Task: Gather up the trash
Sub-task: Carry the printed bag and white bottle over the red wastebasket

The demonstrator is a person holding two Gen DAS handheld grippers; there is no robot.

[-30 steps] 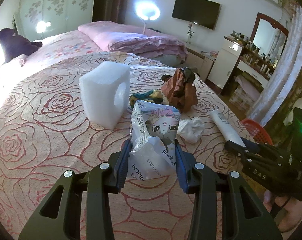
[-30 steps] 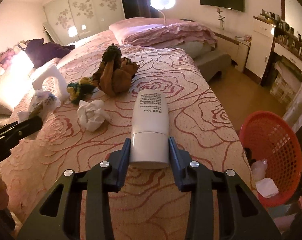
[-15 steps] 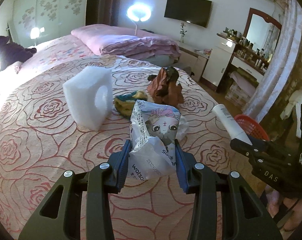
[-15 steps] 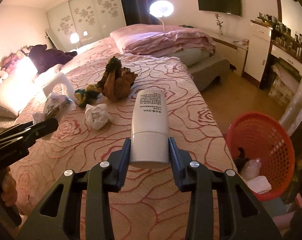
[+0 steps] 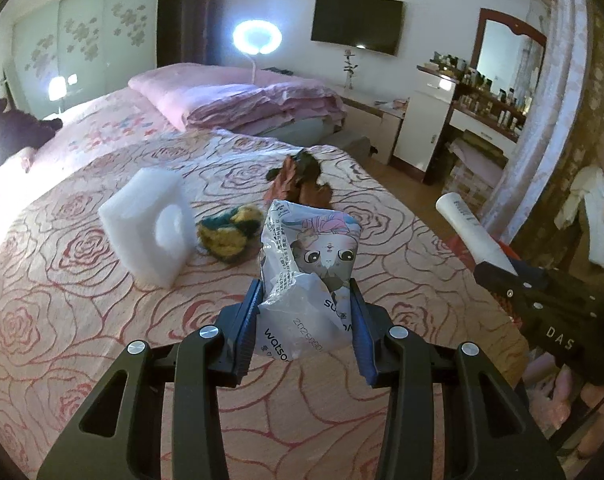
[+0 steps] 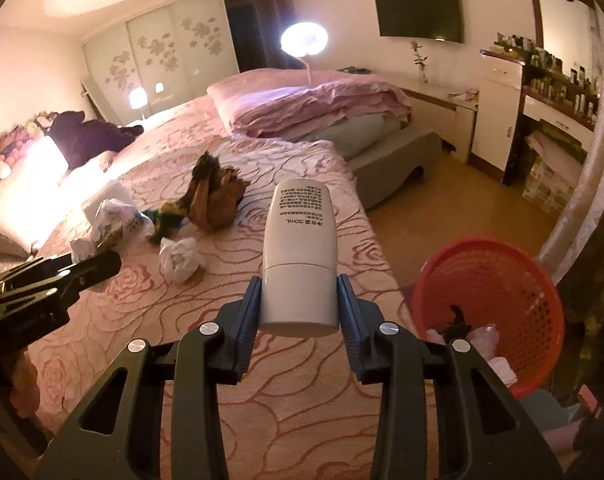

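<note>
My left gripper is shut on a crinkled plastic packet printed with a cartoon cat, held above the rose-patterned bedspread. A white cosmetic tube stands between the pads of my right gripper, which is shut on its cap end. That tube also shows at the right of the left wrist view. A red mesh basket sits on the floor beside the bed, with a few scraps inside. The left gripper with its packet appears at the left of the right wrist view.
On the bed lie a white foam block, a yellow-and-green wad, a crumpled brown paper bag and a white crumpled tissue. Folded pink quilts lie at the far end. A dresser lines the right wall.
Both grippers have pulled back and risen with their loads; the items on the bed look farther off. The red basket has come further into the right wrist view.
</note>
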